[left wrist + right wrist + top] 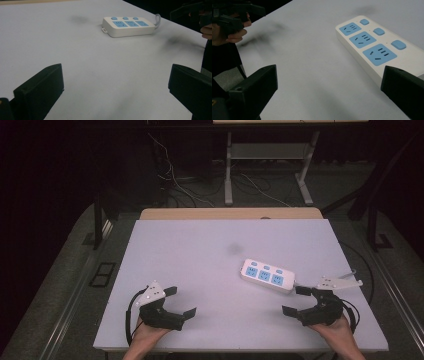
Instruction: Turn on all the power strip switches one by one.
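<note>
Right now I hold both the left gripper (pixel 181 301) and right gripper (pixel 294 300) spread, empty; the power strip (pixel 267 276) looks rigid, smooth, fairly light, best pinched across its narrow sides.

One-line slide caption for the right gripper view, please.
Open right hand-held gripper beside a white power strip with three blue sockets on the white table.

left gripper (pixel 182 301) jaws apart, holding nothing | right gripper (pixel 296 300) jaws apart | power strip (pixel 268 275) just beyond right gripper
</note>
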